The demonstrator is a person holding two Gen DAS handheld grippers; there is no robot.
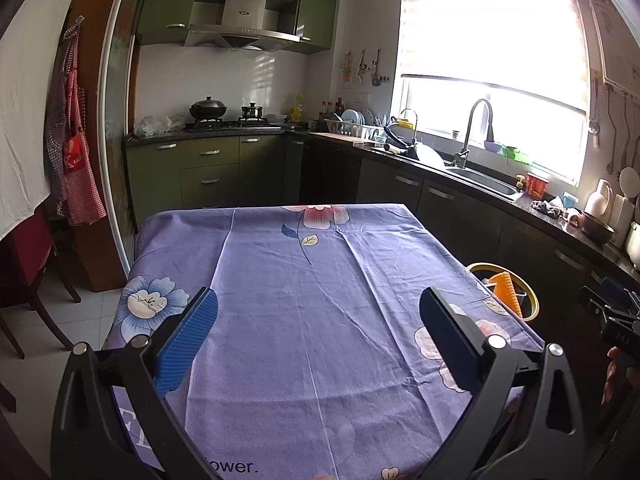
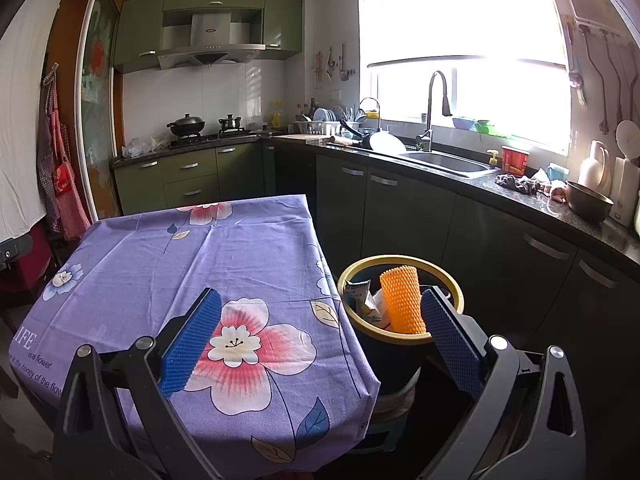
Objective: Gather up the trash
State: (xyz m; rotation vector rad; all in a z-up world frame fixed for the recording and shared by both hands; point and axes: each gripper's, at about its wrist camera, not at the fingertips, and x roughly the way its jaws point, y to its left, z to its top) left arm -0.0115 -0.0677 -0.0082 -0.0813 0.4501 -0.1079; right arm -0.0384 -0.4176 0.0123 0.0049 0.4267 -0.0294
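Note:
A dark trash bin with a yellow rim [image 2: 450, 278] stands on the floor at the table's right side; its rim [image 1: 534, 304] also shows in the left wrist view. Inside it an orange foam net sleeve [image 2: 402, 300] stands upright beside a crumpled white wrapper [image 2: 360, 294]; the sleeve [image 1: 507, 290] pokes above the rim in the left wrist view too. My right gripper [image 2: 322, 338] is open over the table's right edge, its right finger beside the bin, nothing held. My left gripper [image 1: 318, 336] is open above the purple floral tablecloth [image 1: 304, 312], nothing between its fingers.
The tablecloth [image 2: 168, 264] bears no loose items. A dark kitchen counter with a sink [image 2: 444, 162] runs along the right wall, close behind the bin. A stove with pots [image 1: 224, 118] lies at the back. A wooden chair [image 1: 32, 280] stands left of the table. The other gripper [image 1: 616, 316] shows at the right edge.

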